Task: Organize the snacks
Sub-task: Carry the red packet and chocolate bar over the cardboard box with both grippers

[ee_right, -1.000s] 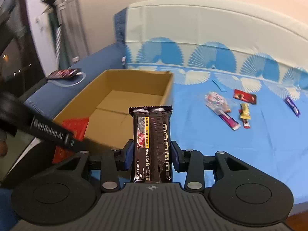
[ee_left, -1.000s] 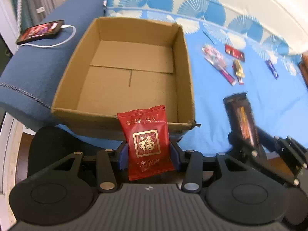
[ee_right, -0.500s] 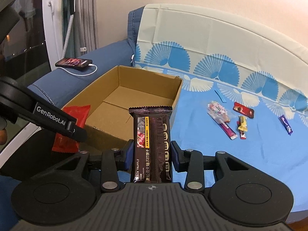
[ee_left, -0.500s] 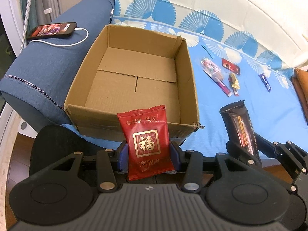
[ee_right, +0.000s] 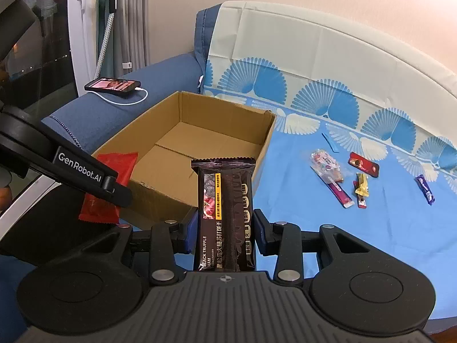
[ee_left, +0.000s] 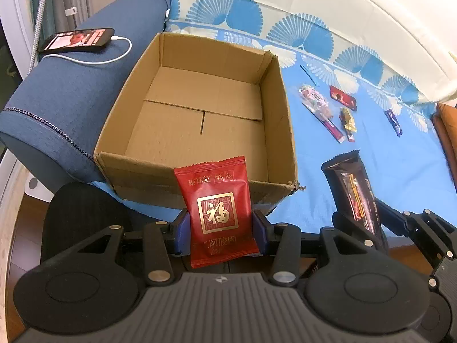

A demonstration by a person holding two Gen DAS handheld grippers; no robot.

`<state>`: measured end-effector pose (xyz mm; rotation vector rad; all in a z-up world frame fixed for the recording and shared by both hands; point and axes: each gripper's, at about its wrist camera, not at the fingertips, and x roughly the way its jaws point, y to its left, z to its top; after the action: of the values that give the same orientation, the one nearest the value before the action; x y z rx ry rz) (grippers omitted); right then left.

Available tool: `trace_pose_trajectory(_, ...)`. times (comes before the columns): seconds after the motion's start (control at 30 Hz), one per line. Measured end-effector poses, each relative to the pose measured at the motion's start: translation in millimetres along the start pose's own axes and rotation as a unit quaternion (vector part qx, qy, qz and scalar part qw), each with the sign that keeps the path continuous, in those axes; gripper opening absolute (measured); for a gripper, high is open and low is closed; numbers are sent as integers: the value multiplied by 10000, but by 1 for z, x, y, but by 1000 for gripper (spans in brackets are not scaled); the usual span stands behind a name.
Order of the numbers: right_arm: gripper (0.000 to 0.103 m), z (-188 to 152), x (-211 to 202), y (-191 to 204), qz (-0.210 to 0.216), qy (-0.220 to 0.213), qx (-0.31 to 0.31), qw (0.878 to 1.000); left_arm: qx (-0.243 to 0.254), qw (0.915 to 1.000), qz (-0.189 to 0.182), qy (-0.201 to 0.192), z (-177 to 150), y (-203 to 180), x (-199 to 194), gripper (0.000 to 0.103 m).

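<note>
While clamped on a red packet, left tool held just short of the near wall of a cardboard box, blue pads pressing the packet's two sides, packet upright with a gold square emblem facing the camera. Right tool likewise clamped on a dark cracker bar, bar upright, printed "BLACK TRUFFLE HAM", just beside the box's near right corner. Seen from the left wrist, same bar tilted at the right, over the blue sheet; from the right wrist, same red packet at the left, partly hidden behind the other tool's black arm. Box open-topped, bottom flaps bare, resting on the sheet against a navy sofa arm. On that arm, a phone with lit screen, white cable plugged in. Well apart from the box, to its right on the sheet, loose snacks: a clear wrapped candy pack, a purple stick touching it, a red bar, a yellow candy, a small purple bar farthest right. Behind, sofa back draped in cream cloth with blue fan print.
</note>
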<state>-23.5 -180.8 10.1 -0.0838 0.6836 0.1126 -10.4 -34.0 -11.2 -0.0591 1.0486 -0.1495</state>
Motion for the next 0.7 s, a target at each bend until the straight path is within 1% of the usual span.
trace_pose_trajectory(0.4, 42, 4, 13, -5, 46, 164, 35, 9998, -75, 9999, 87, 89, 7, 3, 13, 50)
trace_pose_trajectory(0.7, 42, 13, 28, -4, -2, 248, 38, 9997, -163, 9996, 108, 184, 16, 8, 27, 50)
